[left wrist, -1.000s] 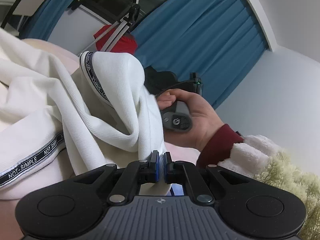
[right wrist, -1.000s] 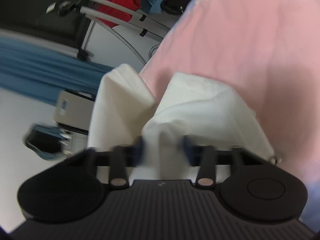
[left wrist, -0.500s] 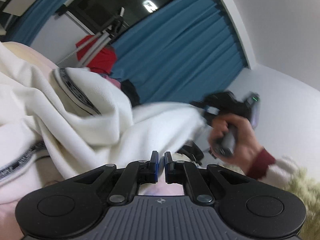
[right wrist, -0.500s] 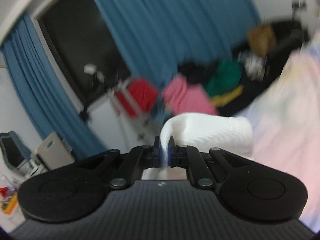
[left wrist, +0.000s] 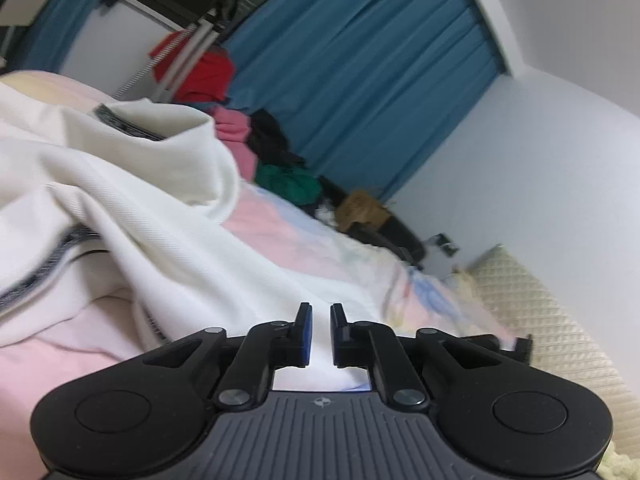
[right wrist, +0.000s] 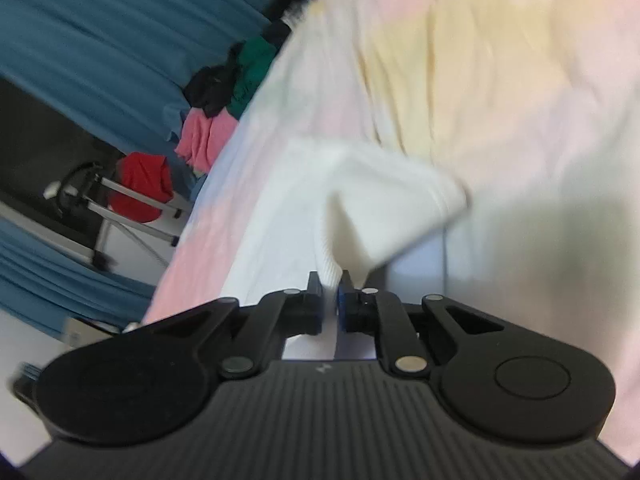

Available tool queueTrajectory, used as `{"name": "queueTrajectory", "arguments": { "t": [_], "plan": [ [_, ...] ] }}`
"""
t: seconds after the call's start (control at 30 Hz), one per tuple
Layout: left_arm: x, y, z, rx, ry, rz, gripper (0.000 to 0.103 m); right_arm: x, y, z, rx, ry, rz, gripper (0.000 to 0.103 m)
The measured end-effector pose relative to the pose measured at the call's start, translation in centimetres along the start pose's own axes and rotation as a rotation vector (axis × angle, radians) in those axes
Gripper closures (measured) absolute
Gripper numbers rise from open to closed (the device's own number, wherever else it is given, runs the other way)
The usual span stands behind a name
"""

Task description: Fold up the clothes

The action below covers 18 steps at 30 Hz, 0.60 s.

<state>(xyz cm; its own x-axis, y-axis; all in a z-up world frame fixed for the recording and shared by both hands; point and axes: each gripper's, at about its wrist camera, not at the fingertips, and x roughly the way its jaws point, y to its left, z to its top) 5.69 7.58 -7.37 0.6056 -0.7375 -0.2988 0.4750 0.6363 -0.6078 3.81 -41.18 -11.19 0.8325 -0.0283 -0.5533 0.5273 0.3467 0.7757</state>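
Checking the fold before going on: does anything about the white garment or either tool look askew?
Yes. The white garment lies bunched in ridges on the bed sheet, not flat. The left tool has just been opening, with a clear gap between its pads. The right tool alone pinches a fabric edge, its corner flopping loose.

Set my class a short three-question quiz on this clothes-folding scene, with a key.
1. True or false: the right gripper has cloth of the white garment between its fingers.
2. The curtain is: A green, B blue, C grey?
3. What colour is the hanging garment nearest the metal stand?
Key: 1 true; the fingers have just been opening a little, but the cloth is pinched between them. 2 B. 3 red.
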Motion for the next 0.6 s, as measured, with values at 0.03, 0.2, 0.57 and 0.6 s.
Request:
{"name": "queueTrajectory", "arguments": {
  "t": [0.03, 0.2, 0.57, 0.6],
  "plan": [
    [-0.3, -0.1, 0.0, -0.002, 0.003, 0.025, 0.093, 0.0, -0.5, 0.0, 0.034, 0.010, 0.024, 0.087],
    [-1.2, -1.4, 0.7, -0.037, -0.010, 0.106, 0.080, 1.2, -1.8, -0.5, 0.149, 0.058, 0.127, 0.028],
    [-3.1, 2.4, 0.8, -0.367, 0.008, 0.251, 0.018, 4.5, -1.7, 1.5, 0.092, -0.094, 0.043, 0.089],
    [-3.9, 3.4, 0.6, -0.446, -0.002, 0.278, 0.017, 4.3, -1.8, 1.7, 0.091, -0.113, 0.041, 0.092]
  ]
}}
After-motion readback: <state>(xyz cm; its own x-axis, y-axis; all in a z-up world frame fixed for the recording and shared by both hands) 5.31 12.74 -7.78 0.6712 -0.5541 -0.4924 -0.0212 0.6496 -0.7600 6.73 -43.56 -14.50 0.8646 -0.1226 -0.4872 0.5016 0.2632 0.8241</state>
